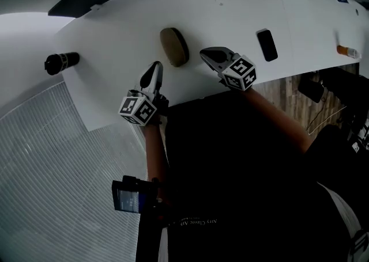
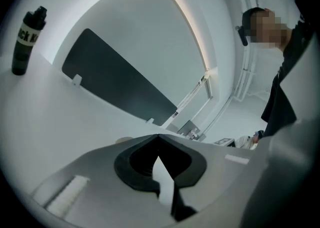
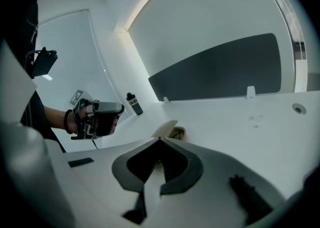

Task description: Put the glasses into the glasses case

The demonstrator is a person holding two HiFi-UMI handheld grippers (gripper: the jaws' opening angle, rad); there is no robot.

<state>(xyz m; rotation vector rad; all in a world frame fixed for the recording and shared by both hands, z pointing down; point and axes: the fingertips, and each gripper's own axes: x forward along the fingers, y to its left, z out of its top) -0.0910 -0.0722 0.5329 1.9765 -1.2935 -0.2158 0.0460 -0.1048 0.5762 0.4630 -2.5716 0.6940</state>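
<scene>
Nearest, in the lower half of the head view: dark torso, with both forearms reaching up-frame. Just above, mid-frame, the left gripper (image 1: 154, 72) and right gripper (image 1: 207, 54) point in over the near edge of the white table (image 1: 115, 36). Both are clamped closed on nothing. Each gripper's own view shows the jaw tips meeting, with only the empty notch behind them. They flank the target without touching it, which I read as parked, not mid-grasp.

Next out is the glasses case (image 1: 174, 46), a tan oval on the table between the two tips and apart from both. The head view gives only a top-down blob. The right gripper view catches it low, just past the tips at frame centre. A pale flap is tilted up, so it looks open, and there's a darker shape beside the flap. That could be the glasses, can't tell. No view shows them separately.

Further out, only the head view has the black phone-like slab (image 1: 267, 45), right of the case. The left gripper view looks over the case and shows the black bottle (image 2: 27, 41) upright at upper left. Behind it a dark panel (image 2: 115, 86) stands on the far edge.
</scene>
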